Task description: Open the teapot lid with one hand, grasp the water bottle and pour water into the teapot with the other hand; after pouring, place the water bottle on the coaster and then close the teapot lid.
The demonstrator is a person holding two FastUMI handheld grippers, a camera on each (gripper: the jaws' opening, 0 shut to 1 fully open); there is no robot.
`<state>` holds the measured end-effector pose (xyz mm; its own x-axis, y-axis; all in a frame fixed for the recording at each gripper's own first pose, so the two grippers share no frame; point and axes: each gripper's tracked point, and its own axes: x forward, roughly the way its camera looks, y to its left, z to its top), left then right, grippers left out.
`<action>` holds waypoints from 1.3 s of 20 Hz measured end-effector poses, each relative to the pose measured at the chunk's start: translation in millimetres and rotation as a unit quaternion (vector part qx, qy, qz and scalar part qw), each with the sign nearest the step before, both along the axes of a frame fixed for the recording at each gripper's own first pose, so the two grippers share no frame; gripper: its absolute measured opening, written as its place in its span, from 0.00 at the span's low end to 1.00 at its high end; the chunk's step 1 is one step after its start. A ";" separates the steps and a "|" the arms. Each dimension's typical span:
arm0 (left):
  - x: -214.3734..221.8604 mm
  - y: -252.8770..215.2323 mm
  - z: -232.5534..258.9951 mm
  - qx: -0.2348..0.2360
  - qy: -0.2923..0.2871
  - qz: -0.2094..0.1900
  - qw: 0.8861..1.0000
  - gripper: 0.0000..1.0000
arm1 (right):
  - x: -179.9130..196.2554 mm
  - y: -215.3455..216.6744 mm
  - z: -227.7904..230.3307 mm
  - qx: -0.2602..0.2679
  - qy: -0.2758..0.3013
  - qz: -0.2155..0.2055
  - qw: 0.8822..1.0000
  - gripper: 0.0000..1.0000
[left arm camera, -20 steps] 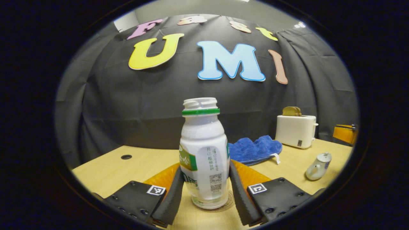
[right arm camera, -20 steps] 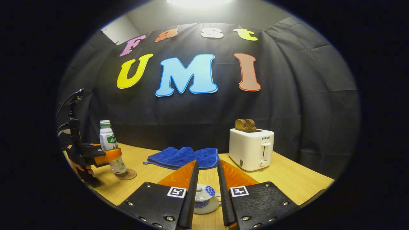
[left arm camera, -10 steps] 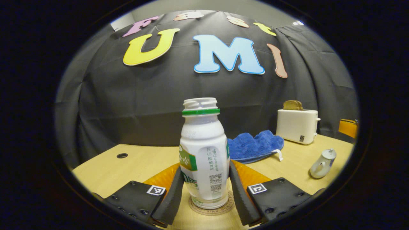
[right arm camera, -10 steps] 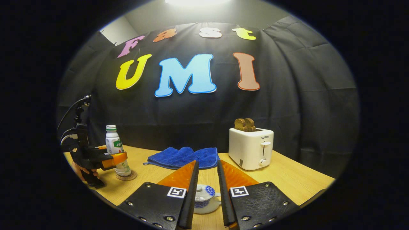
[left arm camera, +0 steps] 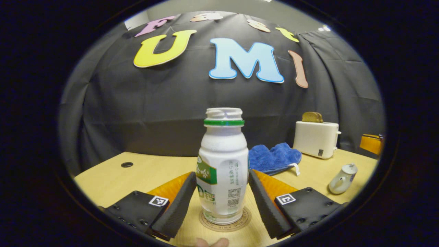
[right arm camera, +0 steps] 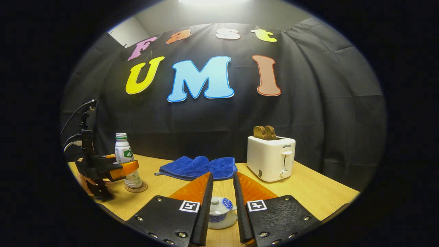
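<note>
Water bottle (left arm camera: 223, 168) stands upright on the round coaster (left arm camera: 225, 221), capless, dead centre between the left gripper (left arm camera: 221, 202) fingers, and there is a visible gap on each side of the bottle, so the left gripper is open and touching nothing; from the right gripper view the same left gripper (right arm camera: 118, 170) sits beside the bottle (right arm camera: 125, 159) on the coaster (right arm camera: 136, 187), far off to that gripper's left. So the place-on-coaster step looks done, release finished, and the step in hand is judged to be closing the teapot lid. Teapot (left arm camera: 341, 178) with lid sitting on top shows well off to the left gripper's right on the surface (left arm camera: 113, 175). In the right gripper view the right gripper (right arm camera: 223, 214) fingers stand narrowly apart with the teapot lid (right arm camera: 216, 204) and its knob between them, just ahead and low; whether the fingers actually press on the lid or knob is hidden by the fingers themselves, cannot tell if it grips or has let go. Lid appears seated on the teapot (right arm camera: 219, 221), but seating can't be confirmed. Next move probably calls for the left gripper backing straight away from the bottle without clipping it, and the right gripper confirming the lid is down flat, then opening and lifting clear. Beyond the right gripper: blue cloth (right arm camera: 197, 168), white toaster (right arm camera: 271, 157) with bread (right arm camera: 264, 132).
</note>
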<state>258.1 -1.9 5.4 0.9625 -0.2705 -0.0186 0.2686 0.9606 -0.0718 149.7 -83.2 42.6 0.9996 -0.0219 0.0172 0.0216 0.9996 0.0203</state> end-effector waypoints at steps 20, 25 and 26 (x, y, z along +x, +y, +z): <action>-99.5 32.0 13.2 0.024 -0.015 0.040 0.999 1.00 | -37.4 77.3 -7.7 -0.043 0.008 0.069 0.997 0.77; -169.1 21.5 1.0 0.035 -0.009 0.044 0.998 1.00 | -73.4 99.3 -23.1 -0.047 0.016 0.057 0.997 0.95; -183.9 21.5 2.3 0.051 -0.022 0.056 0.997 1.00 | -82.8 101.8 -29.7 -0.045 0.019 0.049 0.998 0.95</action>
<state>74.2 19.6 7.6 0.9872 -0.1593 0.0015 0.1592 0.9865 0.0379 66.9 18.5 12.8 0.9968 0.0768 -0.0227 -0.0782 0.9946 -0.0683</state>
